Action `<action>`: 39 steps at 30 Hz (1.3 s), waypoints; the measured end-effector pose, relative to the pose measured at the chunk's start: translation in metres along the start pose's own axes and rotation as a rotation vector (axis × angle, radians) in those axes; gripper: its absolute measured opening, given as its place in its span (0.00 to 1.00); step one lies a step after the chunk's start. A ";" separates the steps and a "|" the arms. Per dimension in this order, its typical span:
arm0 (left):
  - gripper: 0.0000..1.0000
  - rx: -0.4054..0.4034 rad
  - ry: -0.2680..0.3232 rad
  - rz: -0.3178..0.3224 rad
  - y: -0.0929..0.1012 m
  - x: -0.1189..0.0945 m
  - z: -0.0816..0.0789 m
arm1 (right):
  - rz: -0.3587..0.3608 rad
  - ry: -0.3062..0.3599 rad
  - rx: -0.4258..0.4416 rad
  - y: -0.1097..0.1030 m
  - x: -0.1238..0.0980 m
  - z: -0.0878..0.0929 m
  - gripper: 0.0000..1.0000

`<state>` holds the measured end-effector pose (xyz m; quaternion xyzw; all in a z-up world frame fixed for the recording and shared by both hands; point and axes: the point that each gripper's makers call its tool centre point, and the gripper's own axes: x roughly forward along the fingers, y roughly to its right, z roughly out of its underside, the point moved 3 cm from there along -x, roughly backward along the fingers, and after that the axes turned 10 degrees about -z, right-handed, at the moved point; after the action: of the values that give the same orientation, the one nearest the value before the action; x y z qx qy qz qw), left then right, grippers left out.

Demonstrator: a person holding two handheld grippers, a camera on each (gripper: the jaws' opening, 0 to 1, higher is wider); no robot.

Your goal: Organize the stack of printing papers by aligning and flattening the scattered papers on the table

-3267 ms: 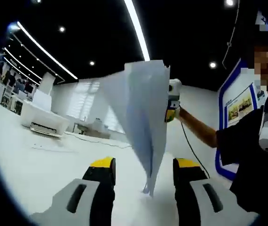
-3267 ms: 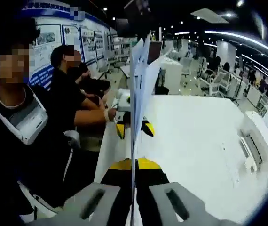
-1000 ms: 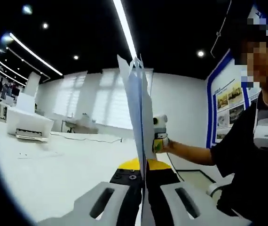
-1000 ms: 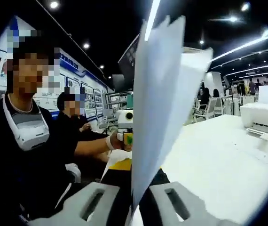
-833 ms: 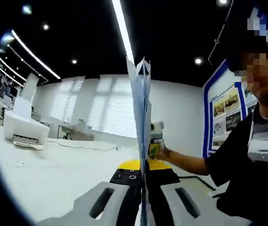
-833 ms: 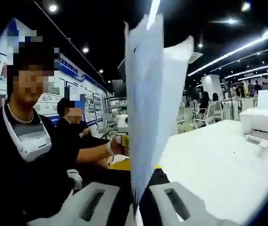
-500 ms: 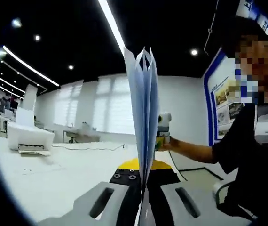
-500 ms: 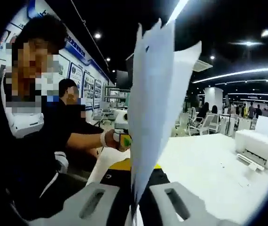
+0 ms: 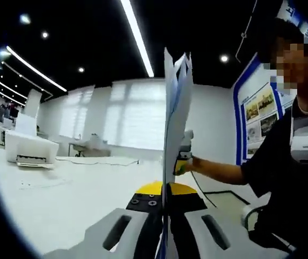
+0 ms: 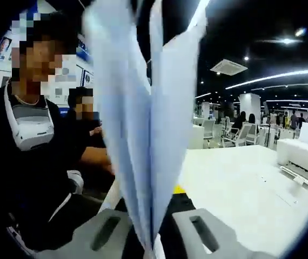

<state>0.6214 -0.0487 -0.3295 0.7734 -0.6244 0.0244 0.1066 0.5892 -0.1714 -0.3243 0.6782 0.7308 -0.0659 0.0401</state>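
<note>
Since half a second ago, papers (image 10: pixel 143 135) are fanned apart; both grippers (image 9: pixel 163 216) (image 10: pixel 148 237) stay clamped on them, so alignment is judged unfinished.

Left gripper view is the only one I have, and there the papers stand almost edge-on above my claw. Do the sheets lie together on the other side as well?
Observer: No. In the right gripper view the papers open into a wide V above the right claw, which is shut on their lower edge. The sheets look blurred there.
Operator: Thank you. Is somebody else close to the table on that side?
Observer: Yes. A second person in dark clothes sits just behind the one who holds the claws.
</note>
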 end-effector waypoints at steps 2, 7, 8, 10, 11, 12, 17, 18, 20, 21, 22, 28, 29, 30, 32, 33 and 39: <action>0.06 -0.024 -0.002 -0.004 -0.002 0.000 0.000 | 0.015 0.018 0.077 0.001 0.000 0.000 0.00; 0.08 -0.062 0.004 0.028 0.011 -0.001 -0.013 | -0.006 0.027 0.283 -0.001 -0.001 -0.016 0.00; 0.10 -0.040 0.001 0.022 0.012 -0.001 -0.013 | -0.025 0.030 0.310 -0.001 -0.001 -0.019 0.00; 0.17 -0.028 -0.014 -0.004 0.008 -0.002 -0.011 | -0.027 0.052 0.315 0.003 -0.001 -0.024 0.00; 0.19 -0.039 -0.023 -0.014 0.005 -0.003 -0.009 | -0.030 0.071 0.328 0.006 -0.002 -0.025 0.00; 0.20 -0.049 -0.018 -0.020 0.003 -0.004 -0.007 | -0.031 0.082 0.341 0.007 -0.002 -0.026 0.00; 0.29 -0.115 0.022 -0.068 -0.007 -0.016 -0.008 | -0.010 0.105 0.521 0.028 -0.007 -0.007 0.00; 0.30 -0.119 0.021 -0.077 -0.010 -0.018 -0.006 | -0.008 0.110 0.563 0.030 -0.007 -0.001 0.00; 0.30 -0.109 0.015 -0.103 -0.015 -0.023 -0.004 | 0.003 0.105 0.646 0.037 -0.007 0.012 0.00; 0.30 -0.108 0.013 -0.112 -0.018 -0.027 -0.003 | 0.017 0.093 0.672 0.042 -0.007 0.019 0.00; 0.30 -0.098 0.015 -0.133 -0.022 -0.031 -0.003 | 0.047 0.079 0.695 0.049 -0.008 0.028 0.00; 0.30 -0.107 0.016 -0.163 -0.027 -0.038 0.005 | 0.054 0.075 0.770 0.064 -0.007 0.050 0.00; 0.30 -0.109 0.013 -0.163 -0.027 -0.038 0.006 | 0.058 0.071 0.775 0.065 -0.007 0.052 0.00; 0.31 -0.111 0.011 -0.174 -0.031 -0.039 0.009 | 0.060 0.074 0.798 0.068 -0.006 0.058 0.00; 0.31 -0.124 0.012 -0.188 -0.036 -0.041 0.013 | 0.062 0.077 0.838 0.073 -0.004 0.068 0.00; 0.31 -0.128 0.012 -0.190 -0.037 -0.042 0.014 | 0.064 0.077 0.849 0.075 -0.004 0.071 0.00; 0.28 -0.135 0.064 -0.197 -0.037 -0.050 0.005 | 0.163 -0.013 0.962 0.092 -0.009 0.113 0.00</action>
<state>0.6464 0.0055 -0.3478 0.8207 -0.5421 -0.0038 0.1801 0.6777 -0.1905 -0.4388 0.6746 0.5616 -0.3969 -0.2683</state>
